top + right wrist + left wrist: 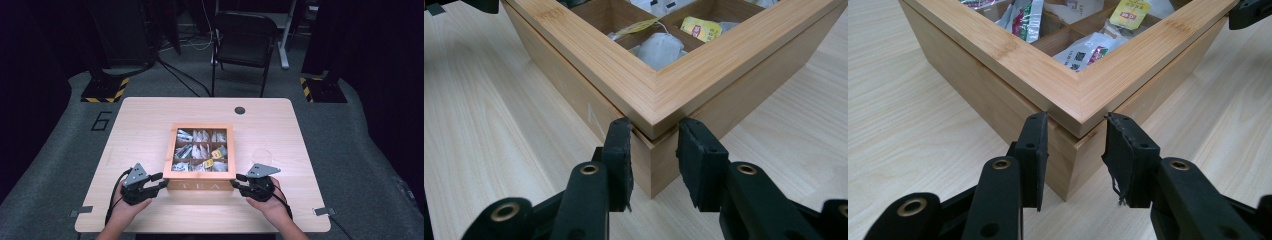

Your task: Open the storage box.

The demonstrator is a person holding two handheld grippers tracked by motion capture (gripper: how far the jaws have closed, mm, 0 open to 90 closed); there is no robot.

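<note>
A wooden tea box (200,186) with a framed window lid stands on the table's middle, with "TEA" on its front wall. Under the lid lie white tea bags (200,150) in compartments, among them a yellow one (1130,12) (699,27). My left gripper (162,180) (1075,125) straddles the box's front left corner (1078,107), a pad pressing on each side of the lid's edge. My right gripper (235,181) (653,130) holds the front right corner (656,107) the same way. Both hands rest low at the table's near edge.
The pale wooden table (140,130) has a black grommet (240,110) at the back and a small clear ring (262,154) right of the box. A black chair (245,40) stands behind the table. Bases taped in yellow and black (105,92) sit on the floor.
</note>
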